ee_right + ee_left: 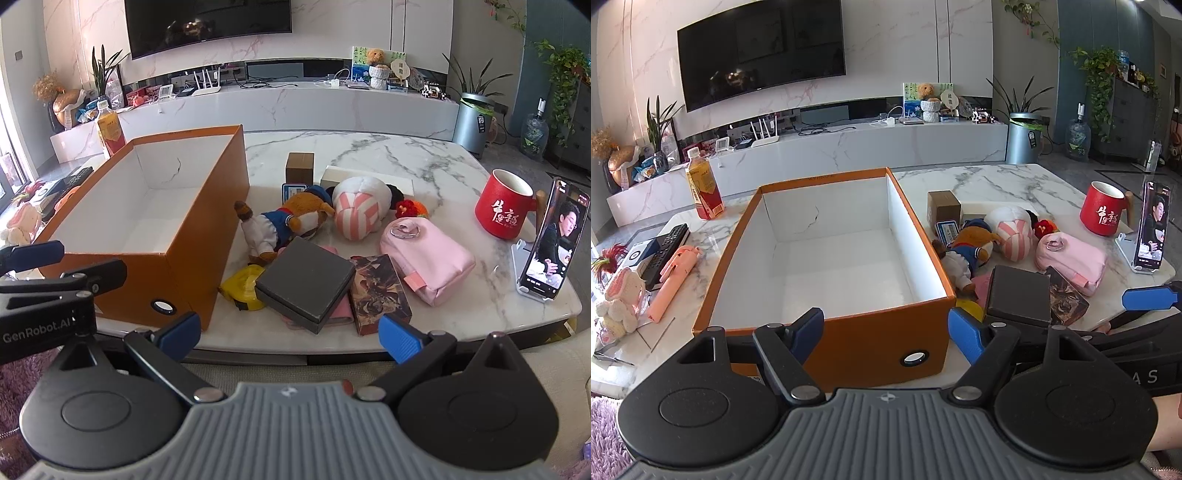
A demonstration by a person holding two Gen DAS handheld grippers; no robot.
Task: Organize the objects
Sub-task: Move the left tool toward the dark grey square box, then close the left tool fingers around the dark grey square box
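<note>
Currently left gripper [886, 334] and right gripper [290, 338] hover spread wide and unloaded before the orange box [886, 343], beside the dark grey box [304, 282]

The grey box [305, 283] hides most of the yellow tape [243, 284] and a pink item [341, 314]. The mug [1102, 214] lettering is unreadable.
</note>
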